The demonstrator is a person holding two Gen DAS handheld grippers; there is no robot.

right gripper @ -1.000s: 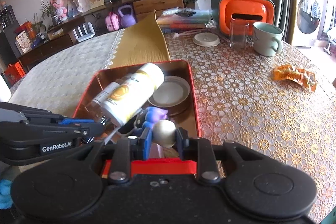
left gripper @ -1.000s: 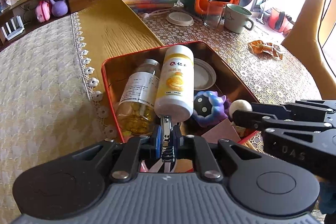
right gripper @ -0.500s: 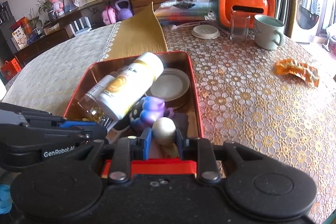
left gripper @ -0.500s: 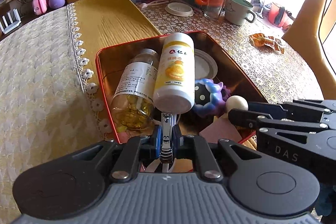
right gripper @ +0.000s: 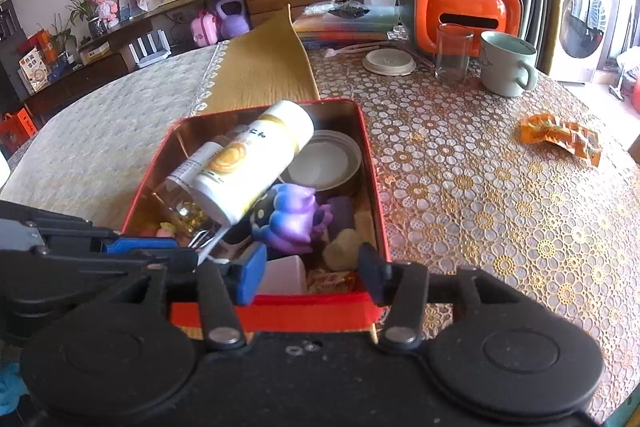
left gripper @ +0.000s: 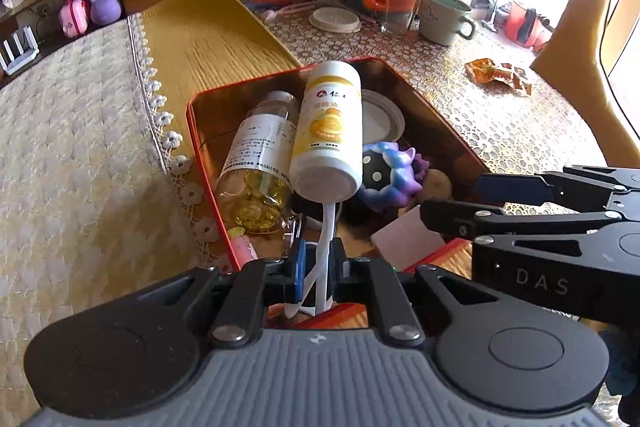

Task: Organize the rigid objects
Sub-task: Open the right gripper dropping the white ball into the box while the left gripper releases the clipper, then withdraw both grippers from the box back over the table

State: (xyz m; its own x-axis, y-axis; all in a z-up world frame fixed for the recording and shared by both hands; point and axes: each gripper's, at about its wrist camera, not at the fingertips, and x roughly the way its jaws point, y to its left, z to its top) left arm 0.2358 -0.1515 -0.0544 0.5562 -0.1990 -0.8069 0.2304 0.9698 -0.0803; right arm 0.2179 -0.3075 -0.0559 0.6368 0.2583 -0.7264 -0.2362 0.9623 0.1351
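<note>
**Loose ball and a propped bottle in a crowded tin**

The right gripper (right gripper: 308, 267) is standing with its jaws apart, having just been opening, nothing between them; the small cream ball (right gripper: 343, 245) is lying in the near corner of the red metal tin (right gripper: 370, 163), low in the frame. The left gripper (left gripper: 318, 265) is clamping its jaws on a thin white strip (left gripper: 325, 247) under the white yellow-labelled bottle (left gripper: 328, 131), which is leaning tilted over the clear capsule bottle (left gripper: 256, 163). Pulling that strip is likely risking the bottle rolling onto the purple spiky toy (left gripper: 390, 175).

Right gripper (right gripper: 312, 269) just opening over red tin (right gripper: 370, 163), beige ball (right gripper: 342, 247) released
</note>
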